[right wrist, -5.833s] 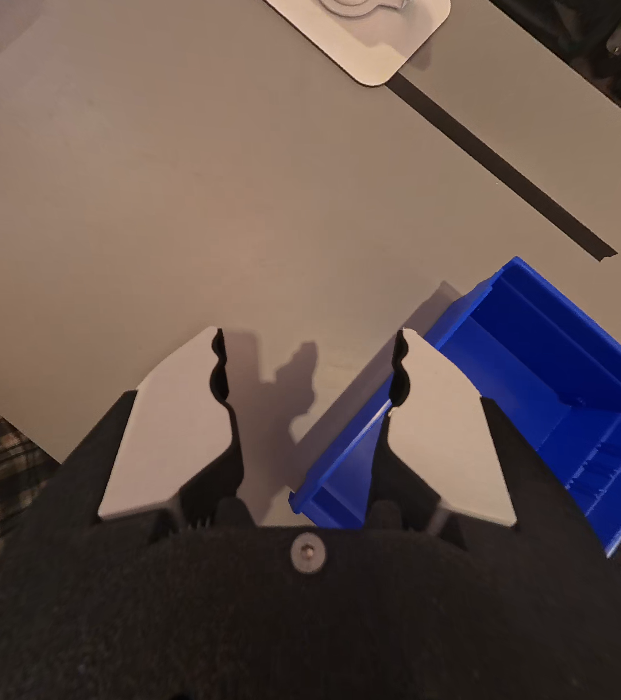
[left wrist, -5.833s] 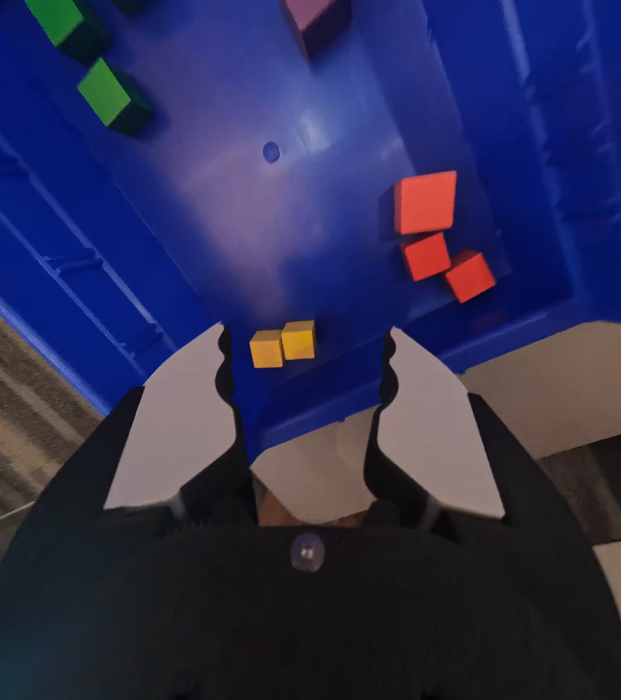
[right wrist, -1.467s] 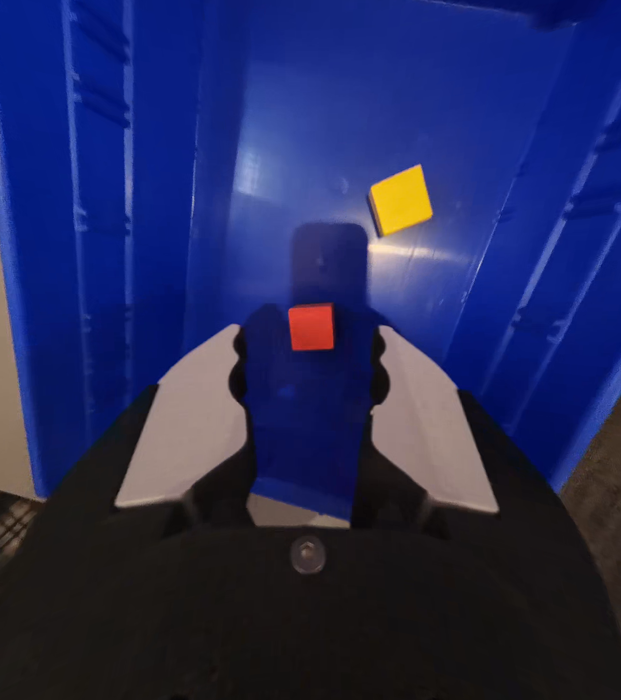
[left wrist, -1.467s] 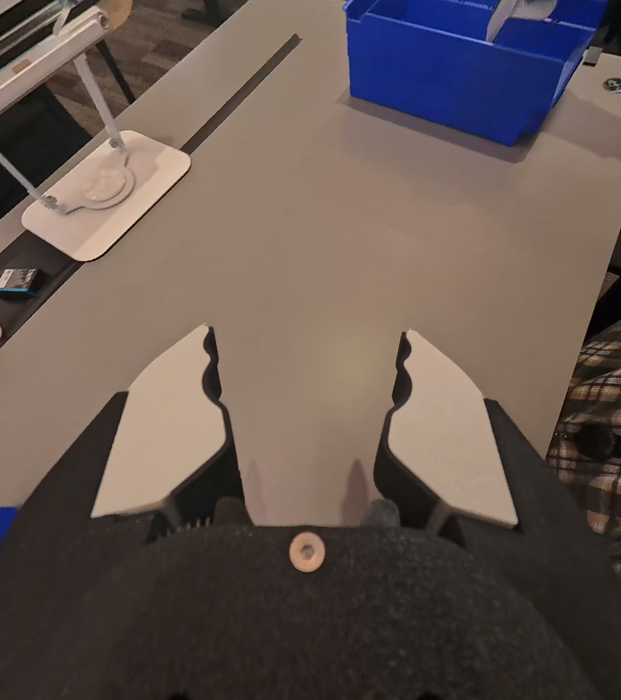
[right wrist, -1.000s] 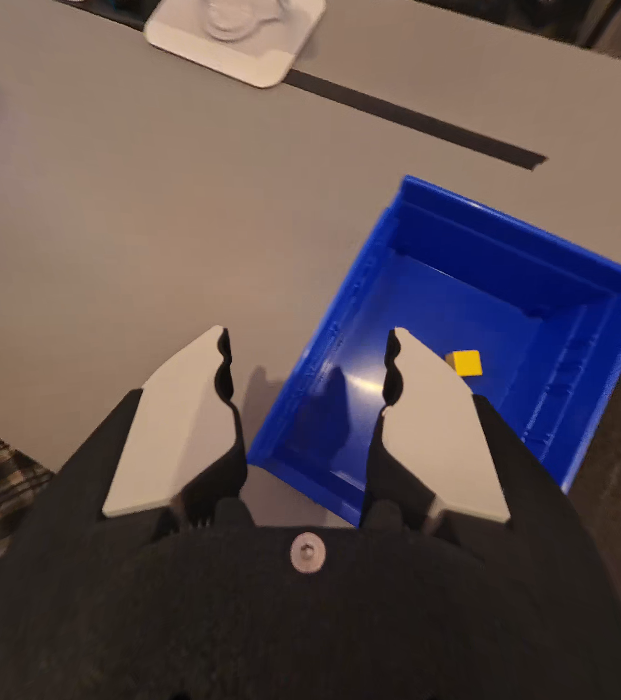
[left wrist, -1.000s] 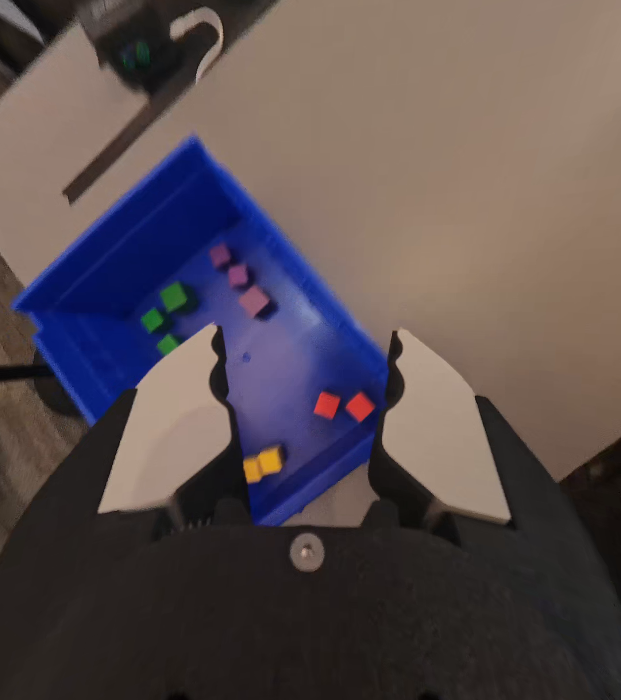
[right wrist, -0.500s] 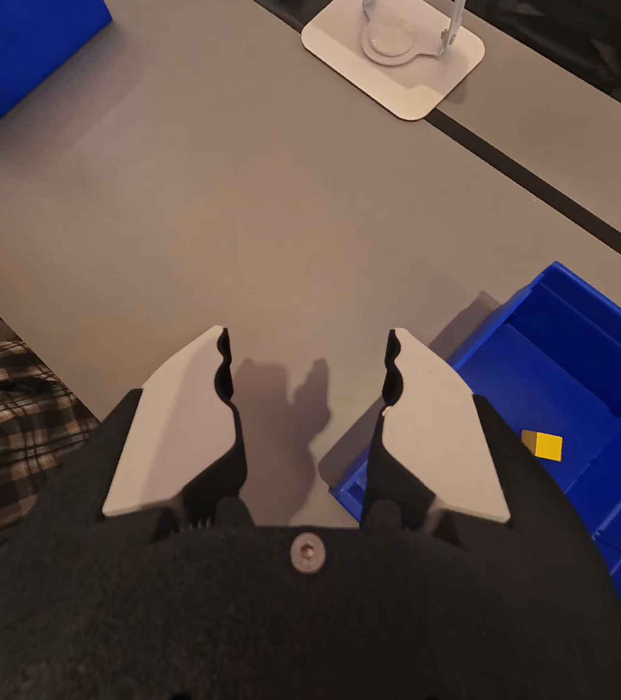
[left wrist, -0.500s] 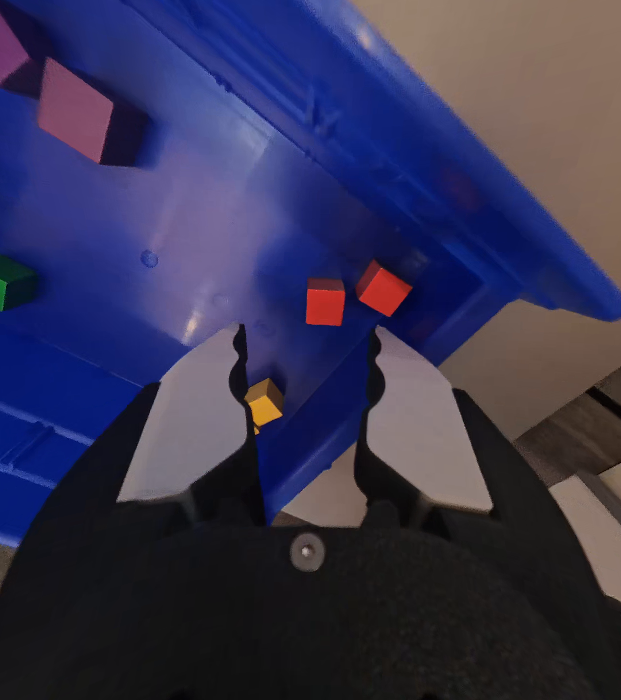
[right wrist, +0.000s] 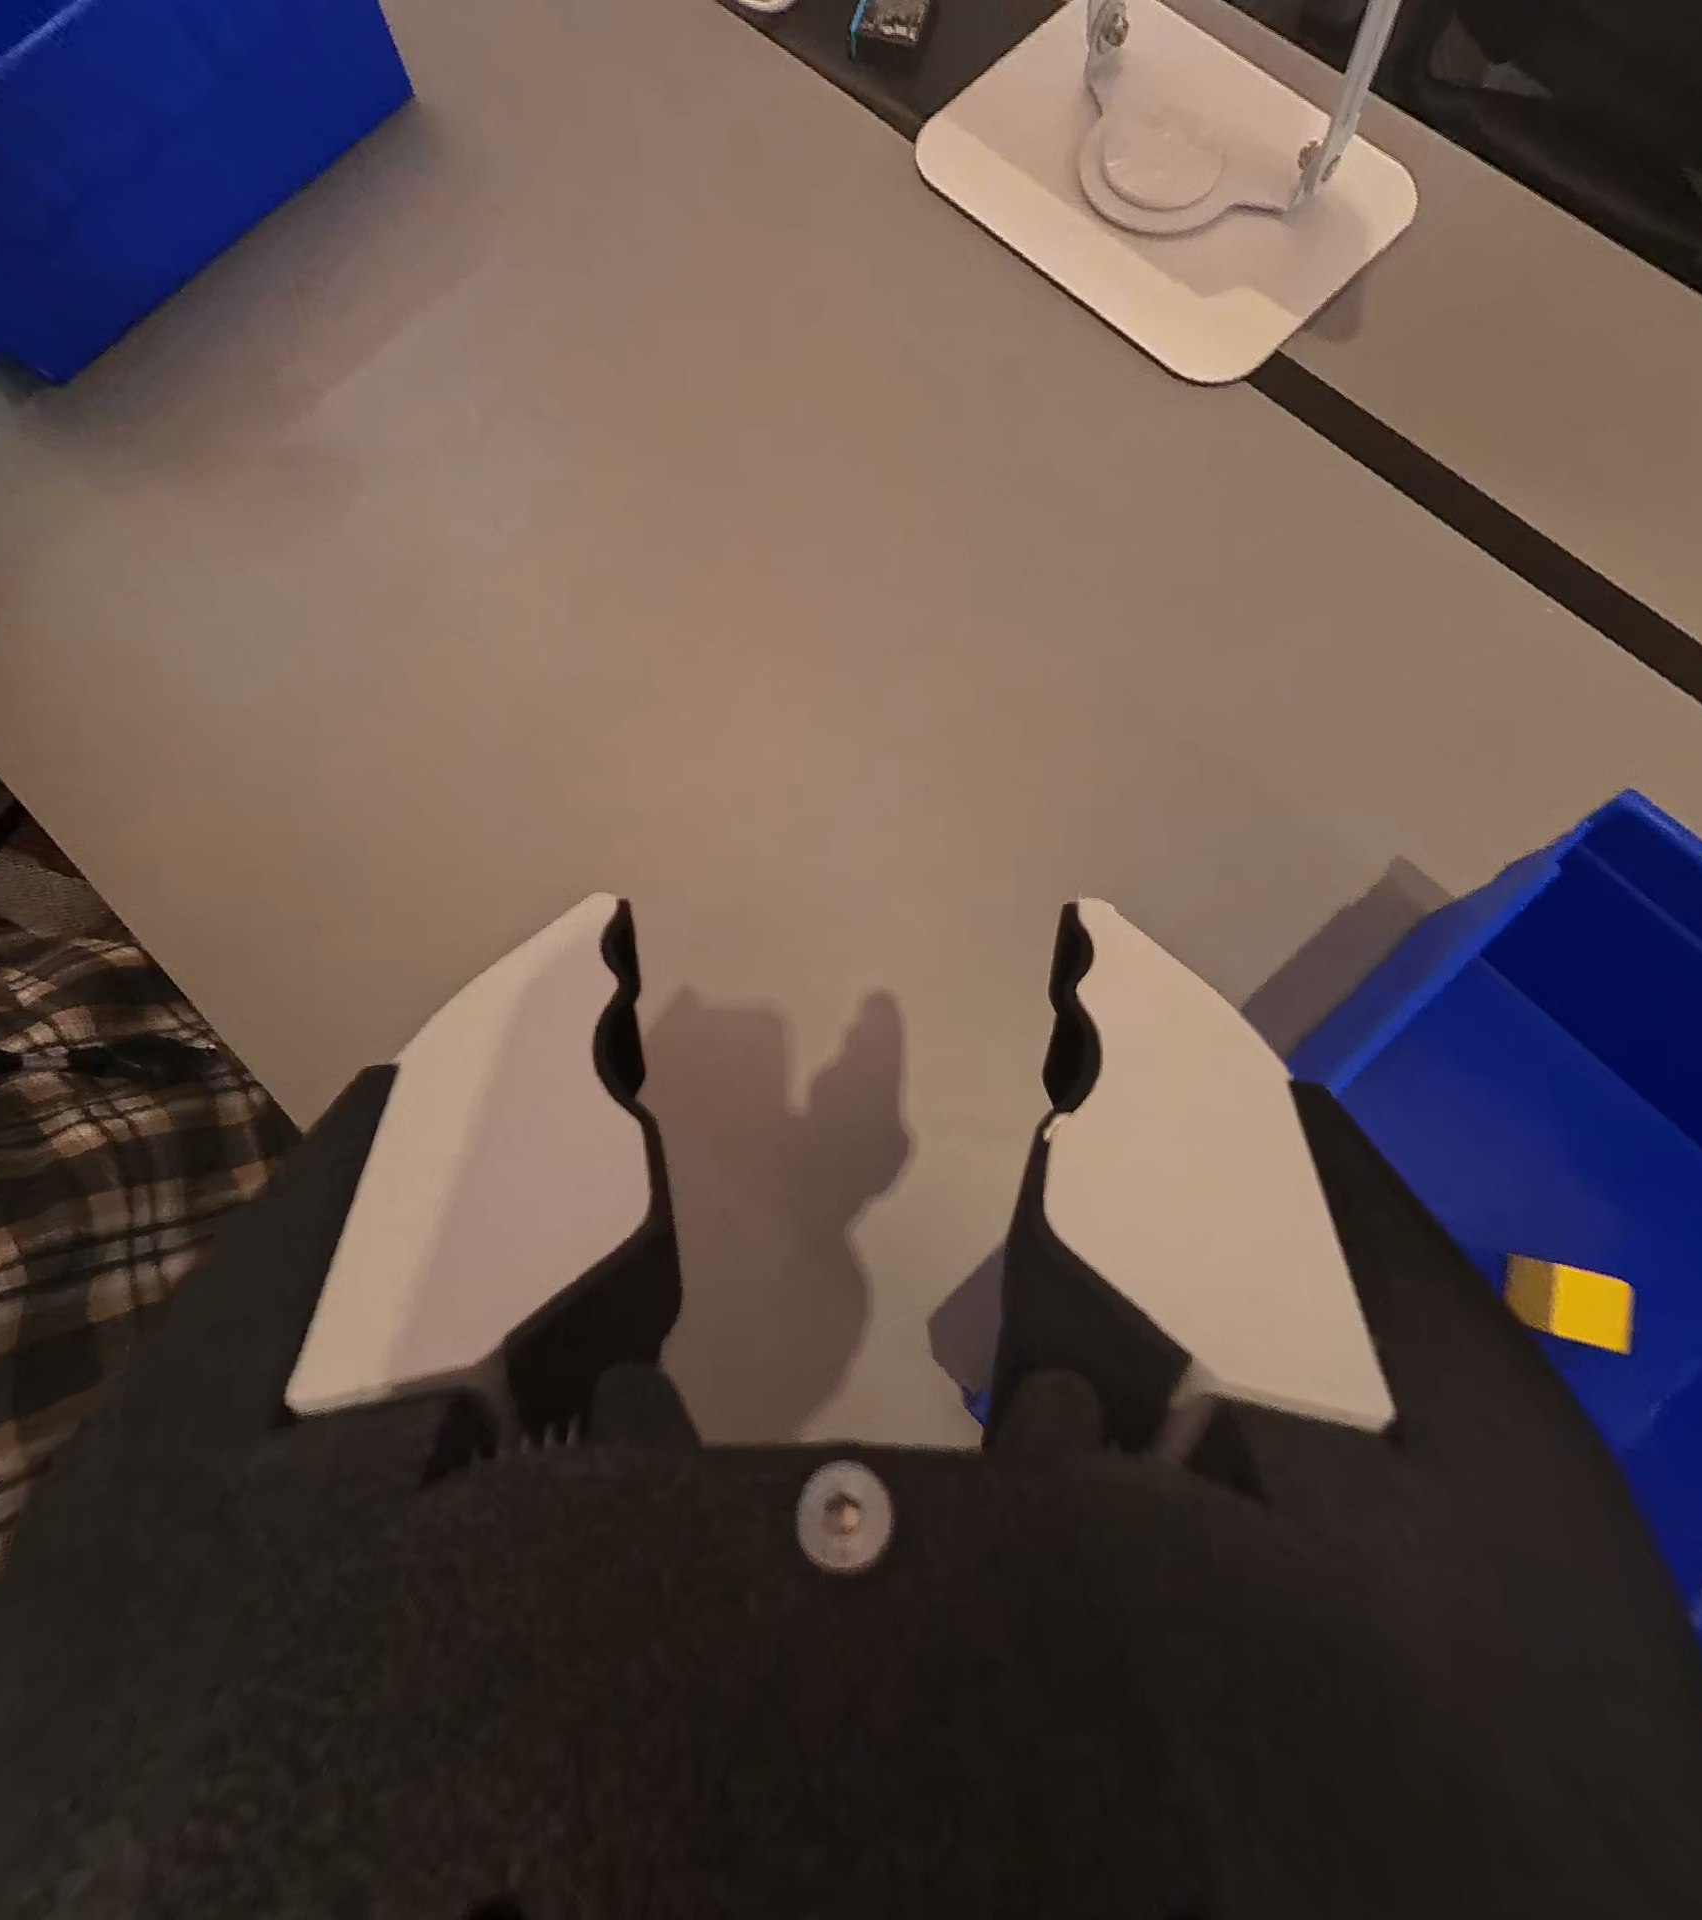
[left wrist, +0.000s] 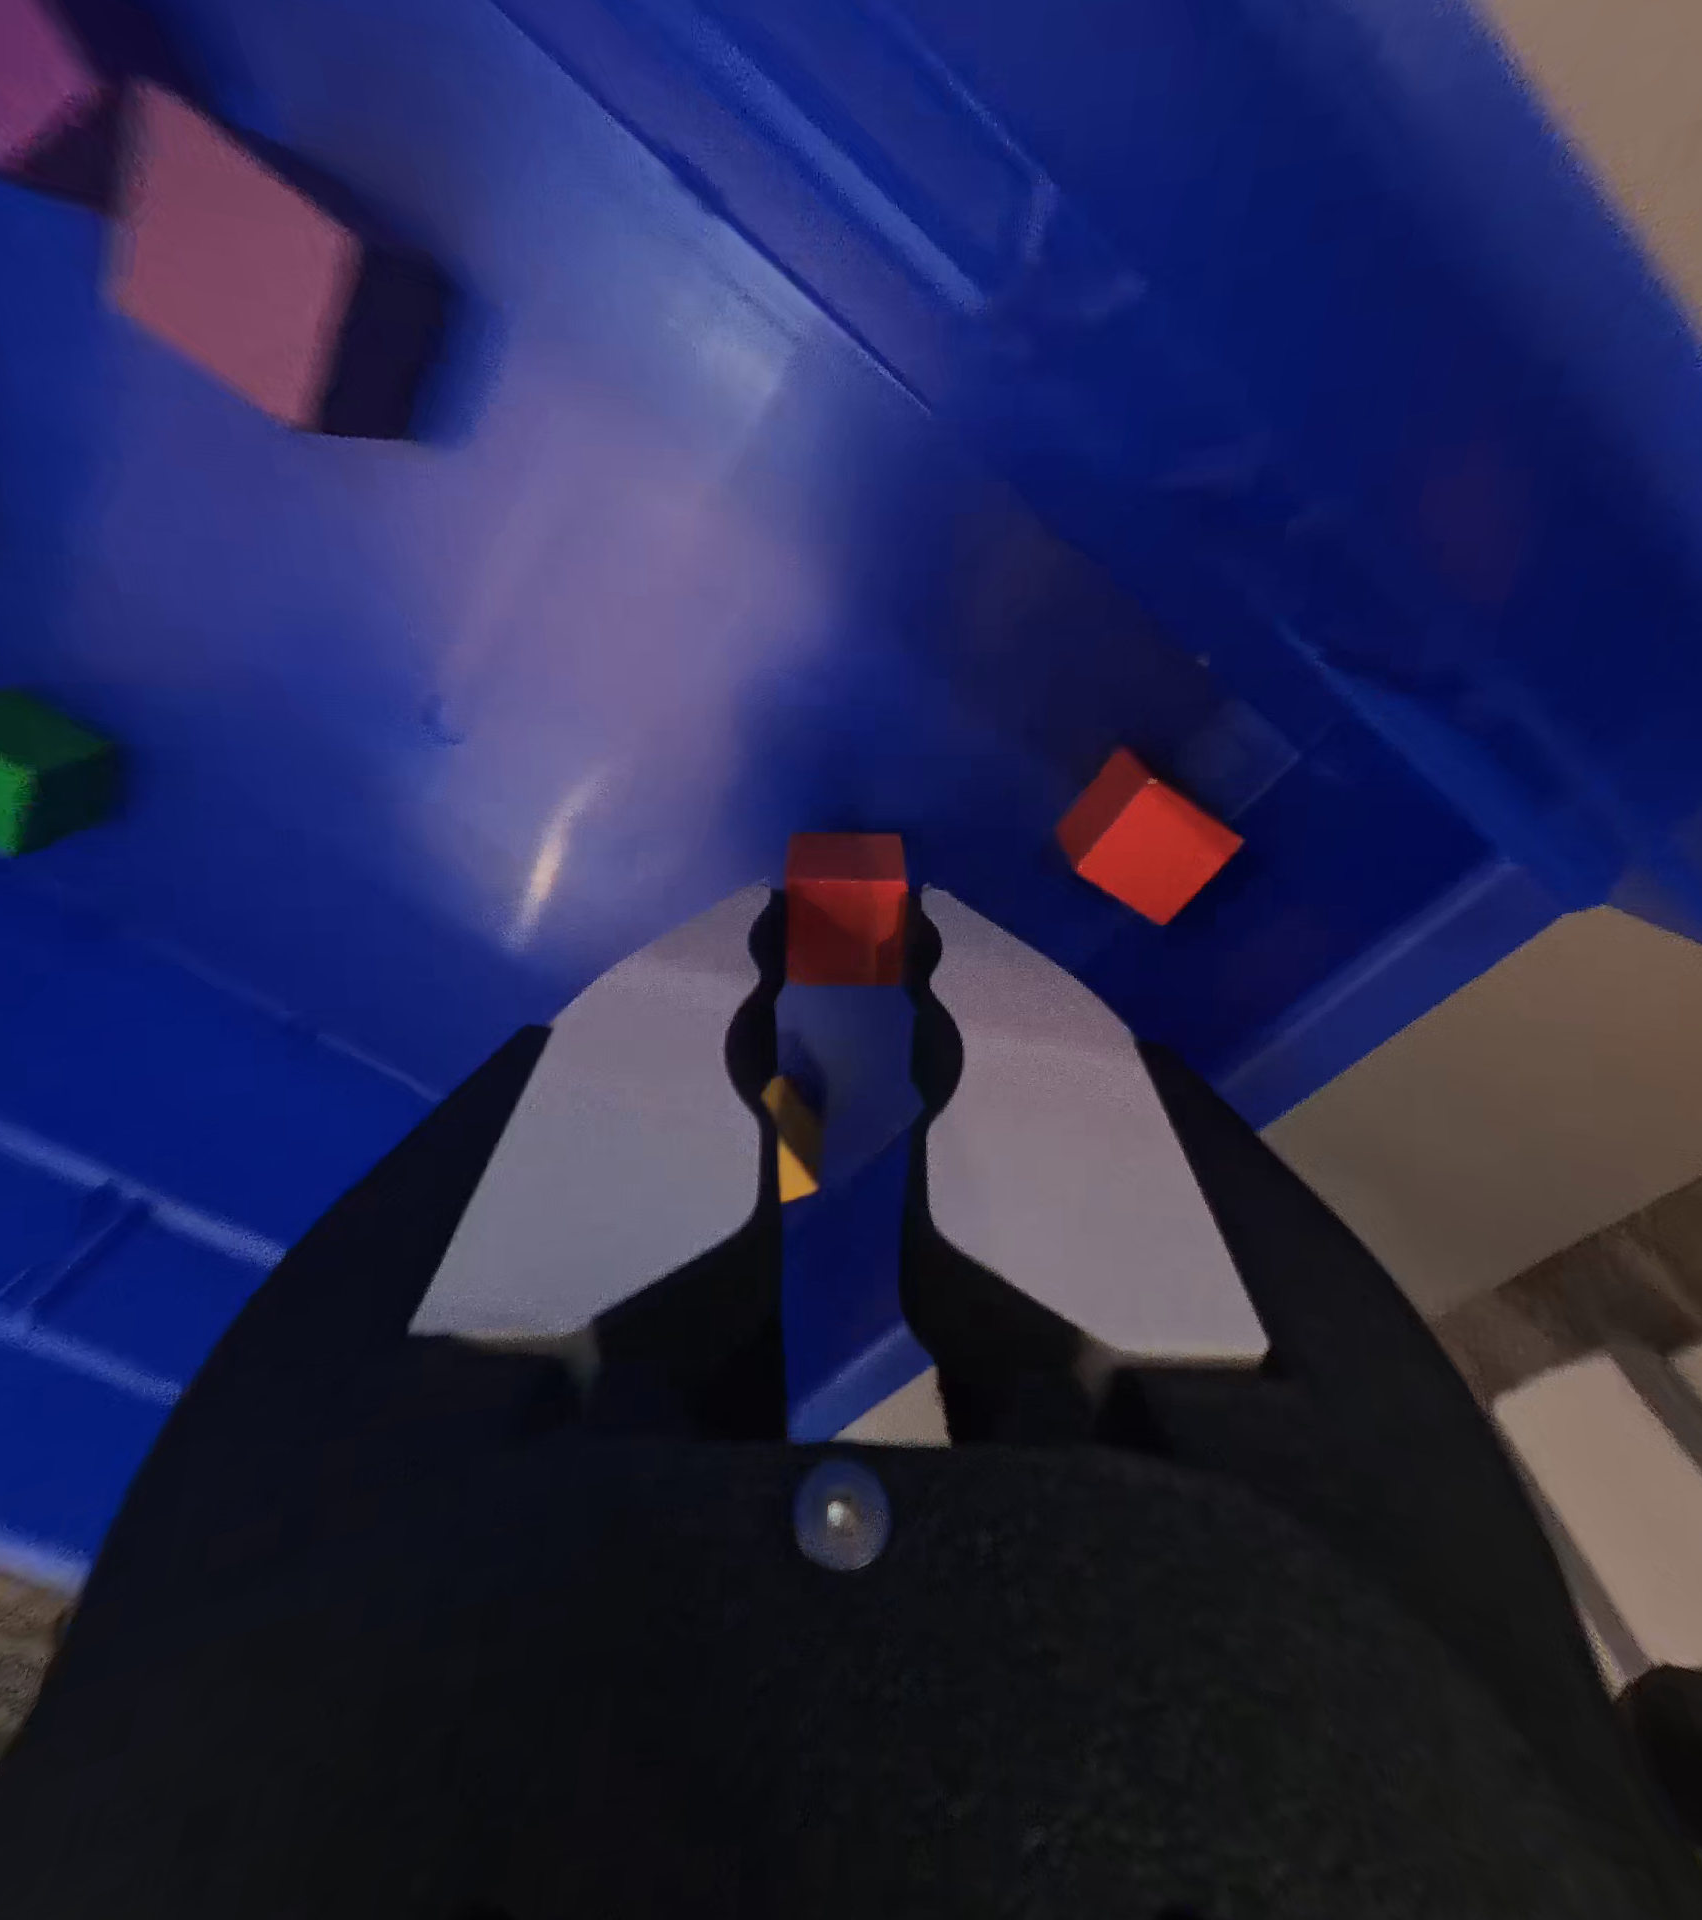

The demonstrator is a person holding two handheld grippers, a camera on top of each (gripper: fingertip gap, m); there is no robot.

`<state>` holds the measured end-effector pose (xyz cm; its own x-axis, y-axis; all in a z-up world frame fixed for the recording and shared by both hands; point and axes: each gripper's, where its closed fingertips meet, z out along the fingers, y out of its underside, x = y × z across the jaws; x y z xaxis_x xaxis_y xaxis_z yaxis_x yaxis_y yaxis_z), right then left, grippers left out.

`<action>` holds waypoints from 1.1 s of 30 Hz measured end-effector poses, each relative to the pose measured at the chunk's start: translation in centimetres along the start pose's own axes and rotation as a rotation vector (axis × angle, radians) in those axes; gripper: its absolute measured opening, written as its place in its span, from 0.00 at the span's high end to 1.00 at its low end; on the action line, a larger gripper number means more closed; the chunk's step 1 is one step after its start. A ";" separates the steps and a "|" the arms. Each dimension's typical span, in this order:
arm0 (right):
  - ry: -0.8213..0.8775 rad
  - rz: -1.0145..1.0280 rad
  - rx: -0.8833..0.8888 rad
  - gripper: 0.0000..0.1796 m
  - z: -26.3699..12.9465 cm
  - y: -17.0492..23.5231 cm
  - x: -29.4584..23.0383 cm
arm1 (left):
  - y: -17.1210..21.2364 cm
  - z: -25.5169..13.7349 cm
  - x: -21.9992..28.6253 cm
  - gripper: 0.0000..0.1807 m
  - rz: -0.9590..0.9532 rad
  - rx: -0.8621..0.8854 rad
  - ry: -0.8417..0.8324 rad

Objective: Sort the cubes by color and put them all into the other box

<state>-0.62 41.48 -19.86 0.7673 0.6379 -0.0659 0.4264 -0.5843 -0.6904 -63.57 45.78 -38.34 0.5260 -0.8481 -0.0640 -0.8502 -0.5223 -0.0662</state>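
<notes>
left hand-held gripper (left wrist: pixel 845 906) pinching red cube (left wrist: pixel 845 906) | right hand-held gripper (right wrist: pixel 847 914) spread, empty | lift straight, clear box (left wrist: pixel 1398 966) wall

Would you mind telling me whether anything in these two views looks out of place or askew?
Nothing stands out. The left hand-held gripper is closed on a red cube inside the blue box; the right hand-held gripper is open above the table.
</notes>
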 end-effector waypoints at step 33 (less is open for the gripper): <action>-0.961 0.603 0.293 0.87 3.1 -7.0 -7.3 | -35.4 -20.6 26.7 0.57 0.391 1.332 0.246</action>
<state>-10.69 42.50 -16.76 0.0765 0.4872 -0.8699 -0.1054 -0.8636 -0.4930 -19.89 39.74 -17.25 0.1291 -0.9826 -0.1334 -0.2071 0.1048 -0.9727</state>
